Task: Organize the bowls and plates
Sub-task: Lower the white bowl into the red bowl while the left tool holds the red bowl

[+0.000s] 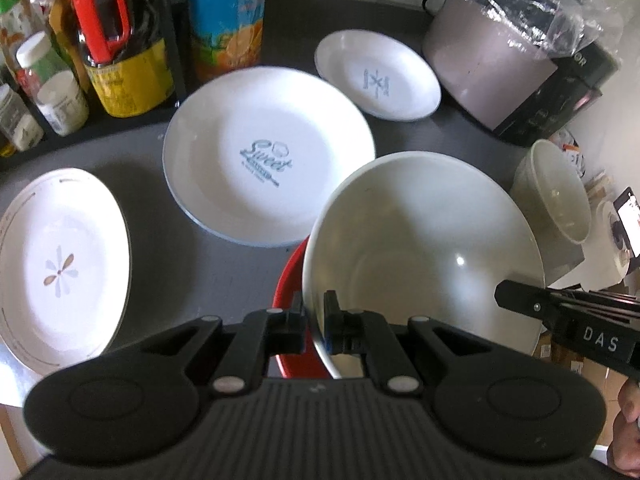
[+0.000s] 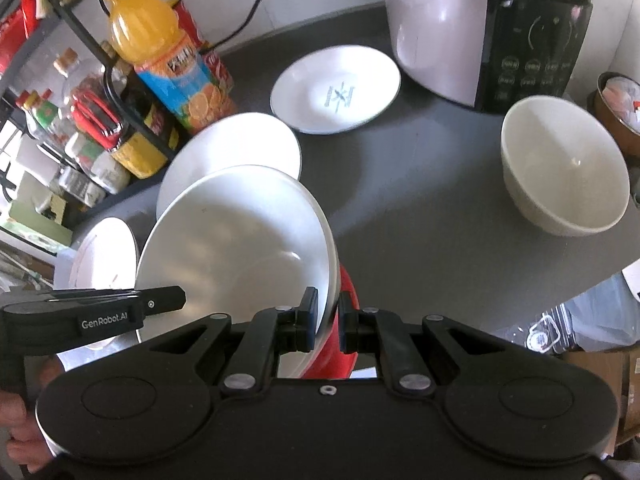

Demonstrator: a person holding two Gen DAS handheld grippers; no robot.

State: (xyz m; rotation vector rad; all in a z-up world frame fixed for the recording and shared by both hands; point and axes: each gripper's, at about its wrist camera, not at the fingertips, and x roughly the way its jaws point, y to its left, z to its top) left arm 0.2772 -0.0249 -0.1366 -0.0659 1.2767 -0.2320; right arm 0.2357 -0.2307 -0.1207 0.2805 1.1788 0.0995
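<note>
Two claws pinch white bowl (image 1: 420, 248) rim | "Sweet" print (image 1: 264, 160) legible left-only

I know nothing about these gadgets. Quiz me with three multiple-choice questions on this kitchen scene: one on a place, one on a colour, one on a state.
1. Where is the red bowl?
A on the cooker
B under the big bowl
C on the rack

2. What colour is the juice?
A green
B purple
C orange

3. The left tool is:
A shut on the big bowl's rim
B open above a plate
C holding a bottle

Answers: B, red shows beneath the big bowl; C, the bottle's contents are orange; A, its fingers pinch the rim.
</note>
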